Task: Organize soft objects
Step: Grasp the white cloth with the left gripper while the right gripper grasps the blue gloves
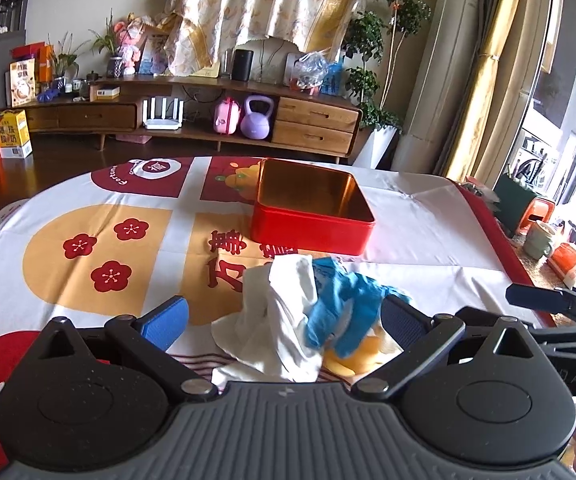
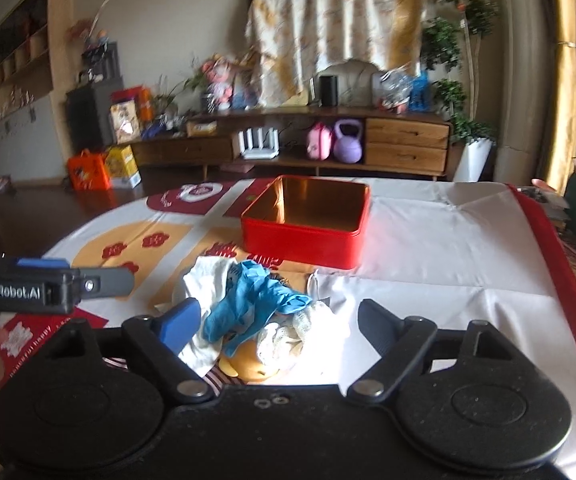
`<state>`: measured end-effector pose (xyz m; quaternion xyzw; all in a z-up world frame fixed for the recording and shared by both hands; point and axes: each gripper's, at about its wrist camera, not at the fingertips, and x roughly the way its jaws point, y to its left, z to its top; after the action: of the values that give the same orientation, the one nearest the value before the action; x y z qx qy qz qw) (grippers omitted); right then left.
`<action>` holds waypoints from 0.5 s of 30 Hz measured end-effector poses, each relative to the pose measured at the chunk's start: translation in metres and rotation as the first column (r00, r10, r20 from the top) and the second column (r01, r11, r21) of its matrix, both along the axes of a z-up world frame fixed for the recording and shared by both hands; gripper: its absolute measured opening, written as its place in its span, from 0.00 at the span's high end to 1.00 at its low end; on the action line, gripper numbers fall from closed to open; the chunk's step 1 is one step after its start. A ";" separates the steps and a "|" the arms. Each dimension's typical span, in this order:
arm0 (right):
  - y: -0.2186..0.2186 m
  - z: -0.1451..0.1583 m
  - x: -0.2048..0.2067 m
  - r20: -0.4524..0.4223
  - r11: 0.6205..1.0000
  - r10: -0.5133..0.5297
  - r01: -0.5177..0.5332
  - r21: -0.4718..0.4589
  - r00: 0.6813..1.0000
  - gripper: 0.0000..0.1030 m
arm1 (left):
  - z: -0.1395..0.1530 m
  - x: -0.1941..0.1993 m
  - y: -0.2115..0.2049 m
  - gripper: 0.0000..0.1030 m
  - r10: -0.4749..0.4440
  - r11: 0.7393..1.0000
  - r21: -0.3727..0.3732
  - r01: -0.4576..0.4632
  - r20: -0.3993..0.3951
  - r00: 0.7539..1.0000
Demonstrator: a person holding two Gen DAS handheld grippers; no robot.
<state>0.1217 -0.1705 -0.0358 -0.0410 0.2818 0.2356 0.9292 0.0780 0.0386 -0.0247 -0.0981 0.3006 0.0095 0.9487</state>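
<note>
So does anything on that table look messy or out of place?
Yes: a crumpled heap, white cloth, blue glove and something yellow underneath, lies loose on the tablecloth, while the red tin behind it sits empty.

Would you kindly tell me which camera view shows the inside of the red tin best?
The left wrist view: the red tin is seen from higher, baring more of its gold floor, and sharply. The right wrist view shows the tin flatter and slightly blurred, mostly its far inner walls.

Red tin apparently unobstructed behind cloth pile.
</note>
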 end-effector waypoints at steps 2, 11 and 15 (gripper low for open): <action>0.005 -0.003 0.009 -0.008 0.999 0.027 -0.027 -0.018 1.000 0.21 | -0.003 0.010 0.004 0.00 0.006 1.000 0.006 -0.006 -0.002 1.000; 0.025 -0.018 0.046 -0.050 0.983 0.140 -0.145 -0.114 0.989 0.38 | -0.027 0.054 0.011 0.00 -0.027 0.999 0.039 0.029 -0.052 0.998; 0.031 -0.023 0.064 -0.085 0.974 0.168 -0.179 -0.138 0.982 0.48 | -0.038 0.068 0.010 0.02 -0.042 0.998 0.048 0.046 -0.077 0.996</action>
<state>0.1855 -0.1397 -0.0586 -0.1241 0.3272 0.2960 0.8888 0.1456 0.0484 -0.0624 -0.0674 0.3383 0.0000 0.9386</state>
